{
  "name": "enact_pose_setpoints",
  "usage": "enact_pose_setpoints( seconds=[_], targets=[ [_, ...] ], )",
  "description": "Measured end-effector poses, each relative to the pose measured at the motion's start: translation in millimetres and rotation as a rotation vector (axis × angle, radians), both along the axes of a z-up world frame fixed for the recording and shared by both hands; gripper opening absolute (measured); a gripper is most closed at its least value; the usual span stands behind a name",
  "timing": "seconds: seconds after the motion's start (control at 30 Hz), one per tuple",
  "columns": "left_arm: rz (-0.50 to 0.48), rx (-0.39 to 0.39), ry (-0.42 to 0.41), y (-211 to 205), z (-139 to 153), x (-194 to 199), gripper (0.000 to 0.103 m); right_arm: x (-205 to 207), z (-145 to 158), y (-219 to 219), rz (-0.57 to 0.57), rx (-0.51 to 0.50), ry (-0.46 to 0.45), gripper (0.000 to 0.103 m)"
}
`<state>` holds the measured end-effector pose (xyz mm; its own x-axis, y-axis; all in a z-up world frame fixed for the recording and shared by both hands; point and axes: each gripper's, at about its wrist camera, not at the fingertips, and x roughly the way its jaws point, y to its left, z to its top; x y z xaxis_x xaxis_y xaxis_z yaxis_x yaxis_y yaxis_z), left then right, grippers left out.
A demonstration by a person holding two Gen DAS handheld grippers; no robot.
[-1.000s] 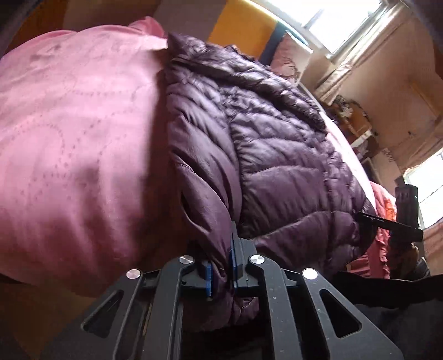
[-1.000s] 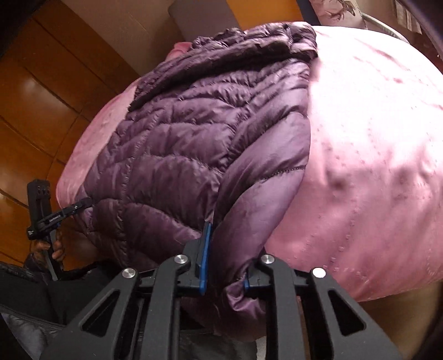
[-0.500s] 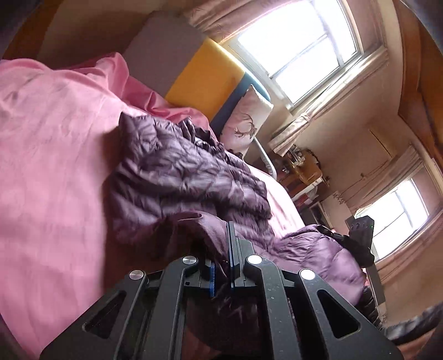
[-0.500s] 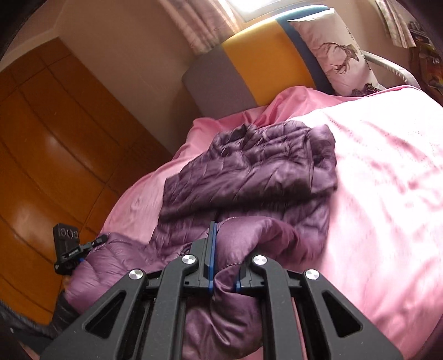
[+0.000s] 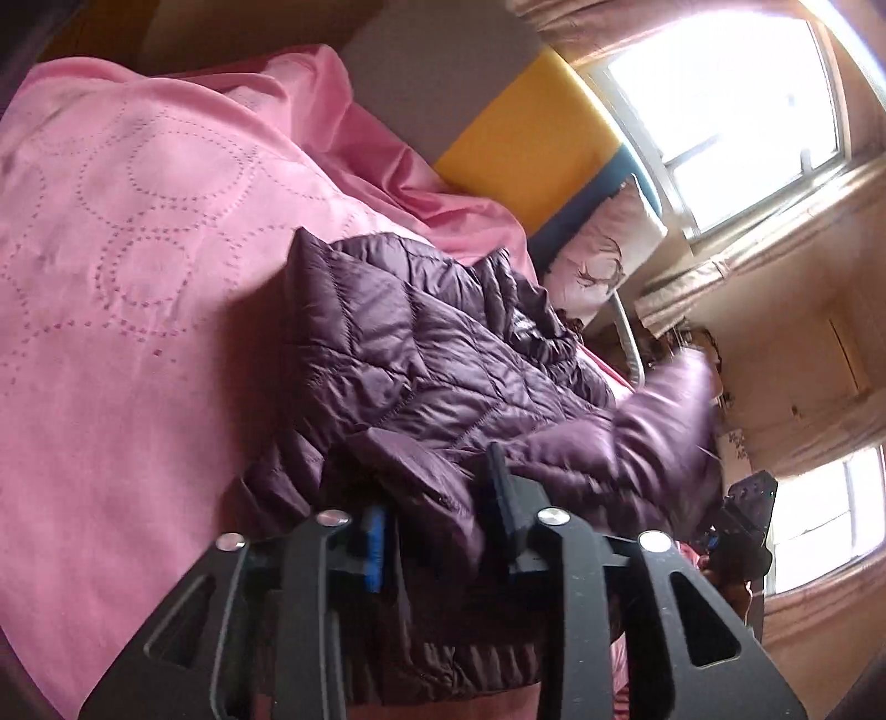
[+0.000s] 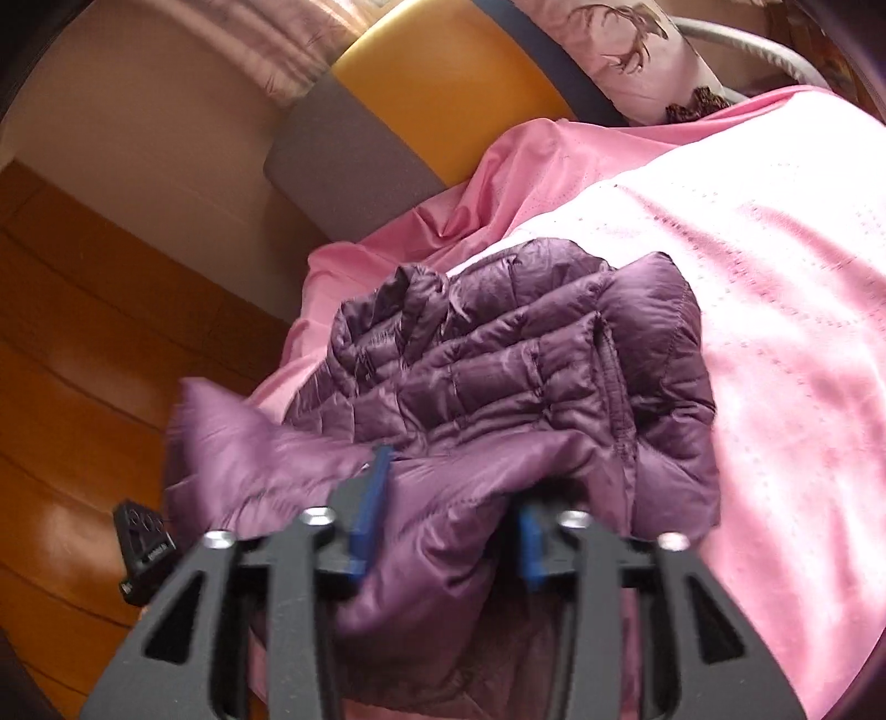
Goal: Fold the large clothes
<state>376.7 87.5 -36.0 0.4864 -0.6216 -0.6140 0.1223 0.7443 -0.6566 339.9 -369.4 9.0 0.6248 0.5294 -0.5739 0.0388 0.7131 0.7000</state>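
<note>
The left claw stood with its fingers apart, a fold of the purple down jacket lying loosely between them, touching the black finger on one side and near the blue pad on the other. The right claw was likewise spread wide, the jacket's hem bulging up through the gap between its blue pads. Beyond both claws the jacket lay doubled over on the pink bedspread, its lower half brought up over the quilted body, the collar bunched toward the headboard. One sleeve stuck out to the side, blurred. Past the jacket the bedspread was rumpled against a grey and yellow headboard, with a deer-print pillow leaning beside it. Bright windows showed beyond.
</note>
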Motion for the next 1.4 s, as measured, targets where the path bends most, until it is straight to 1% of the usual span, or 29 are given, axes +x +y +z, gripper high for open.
enact_pose_setpoints(
  seconds=[0.03,0.07,0.1,0.13,0.17,0.23,0.37,0.4,0.47,0.53,0.57,0.67,0.7,0.73,0.77,0.8,0.83,0.87,0.9,0.97,1.0,1.03,1.07,1.17,1.3,1.4],
  targets=[
    [0.012,-0.022,-0.004,5,-1,0,0.049,2,-1,-4,-0.013,0.038,-0.012,0.076],
    [0.022,-0.055,-0.006,10,-3,-1,0.064,1,-1,-7,-0.024,0.081,-0.029,0.089],
    [0.033,-0.094,-0.013,16,-5,-4,0.073,-1,1,-10,-0.039,0.096,-0.049,0.095],
    [0.049,-0.11,-0.024,22,-6,-7,0.081,-6,3,-12,-0.056,0.095,-0.073,0.097],
    [0.068,-0.099,-0.034,26,-7,-10,0.083,-12,6,-15,-0.067,0.1,-0.099,0.1],
    [0.088,-0.049,-0.041,32,-12,-16,0.084,-25,5,-21,-0.078,0.113,-0.107,0.101],
    [0.07,-0.004,-0.046,38,-27,-36,0.084,-69,-6,-39,-0.117,0.084,-0.105,0.101],
    [0.061,-0.005,-0.045,40,-31,-42,0.084,-82,-10,-45,-0.133,0.083,-0.103,0.101],
    [0.055,-0.032,-0.04,45,-41,-54,0.084,-109,-20,-57,-0.161,0.09,-0.099,0.101],
    [0.058,-0.09,-0.029,49,-51,-64,0.084,-128,-30,-62,-0.181,0.087,-0.094,0.101],
    [0.052,-0.107,-0.022,48,-55,-67,0.085,-134,-37,-62,-0.181,0.083,-0.085,0.101],
    [0.015,-0.087,-0.007,34,-61,-67,0.085,-133,-47,-48,-0.142,0.009,-0.045,0.101],
    [-0.009,-0.087,-0.005,26,-63,-65,0.085,-130,-49,-40,-0.125,-0.014,-0.04,0.098],
    [-0.012,-0.076,-0.004,21,-64,-62,0.085,-124,-51,-30,-0.104,-0.034,-0.036,0.095],
    [-0.014,-0.063,-0.004,15,-64,-60,0.085,-118,-52,-22,-0.086,-0.052,-0.03,0.087],
    [-0.025,-0.06,-0.005,10,-64,-60,0.083,-113,-53,-13,-0.07,-0.072,-0.022,0.075],
    [-0.04,-0.049,-0.013,5,-62,-61,0.075,-109,-53,-5,-0.059,-0.096,-0.013,0.07],
    [-0.044,-0.025,-0.02,2,-60,-62,0.067,-106,-56,0,-0.055,-0.121,-0.005,0.059],
    [-0.052,-0.001,-0.027,0,-58,-65,0.064,-107,-58,4,-0.048,-0.135,-0.002,0.047],
    [-0.06,-0.003,-0.03,2,-58,-69,0.048,-113,-57,7,-0.037,-0.135,-0.004,0.038],
    [-0.063,-0.001,-0.032,4,-57,-72,0.045,-118,-55,7,-0.033,-0.145,-0.006,0.032],
    [-0.068,-0.003,-0.035,4,-56,-75,0.04,-122,-54,9,-0.029,-0.151,-0.009,0.03],
    [-0.071,-0.006,-0.035,6,-56,-77,0.037,-129,-52,9,-0.022,-0.153,-0.009,0.027],
    [-0.088,-0.003,-0.048,9,-55,-90,0.033,-150,-51,9,-0.005,-0.167,-0.005,0.026],
    [-0.138,0.023,-0.066,10,-52,-121,0.031,-183,-46,12,0.019,-0.202,-0.004,0.025],
    [-0.19,0.038,-0.059,15,-53,-163,0.031,-218,-43,12,0.059,-0.234,0.01,0.025]
  ],
)
